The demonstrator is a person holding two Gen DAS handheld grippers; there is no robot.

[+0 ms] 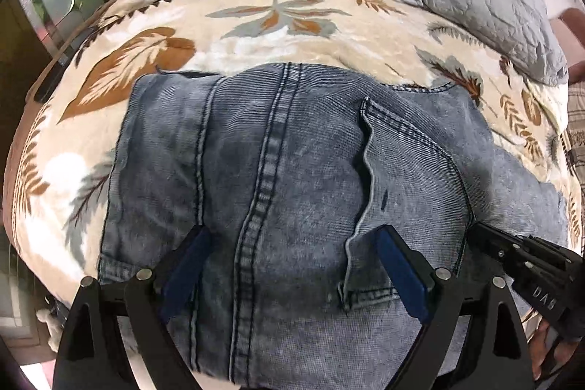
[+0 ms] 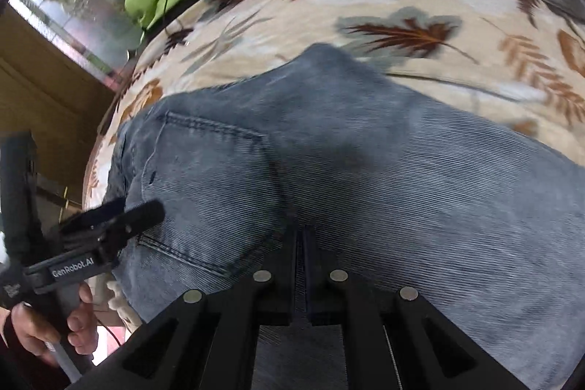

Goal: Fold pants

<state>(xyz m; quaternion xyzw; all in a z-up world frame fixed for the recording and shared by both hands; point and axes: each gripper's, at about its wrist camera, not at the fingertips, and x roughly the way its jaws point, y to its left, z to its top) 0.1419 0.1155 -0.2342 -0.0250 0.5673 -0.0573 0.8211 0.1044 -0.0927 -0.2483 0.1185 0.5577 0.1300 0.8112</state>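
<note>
**Jeans spread on the bed, both claws above them**

The jeans (image 1: 278,170) are laid flat on the leaf-patterned blanket (image 1: 256,35) of the bed, back pocket (image 1: 409,163) uppermost. The left claw (image 1: 292,236) is held released over the denim, nothing between its fingers. The right claw (image 2: 301,236) is clenched, empty.

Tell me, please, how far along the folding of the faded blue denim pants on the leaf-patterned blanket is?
Done: the faded blue denim pants lie as a compact, layered bundle on the leaf-patterned blanket, back pocket up. In hand: nothing appears gripped; the left gripper is open over the denim, while the right gripper is shut above it. Left: probably a final fold or smoothing, since the pocket edge gapes.
</note>
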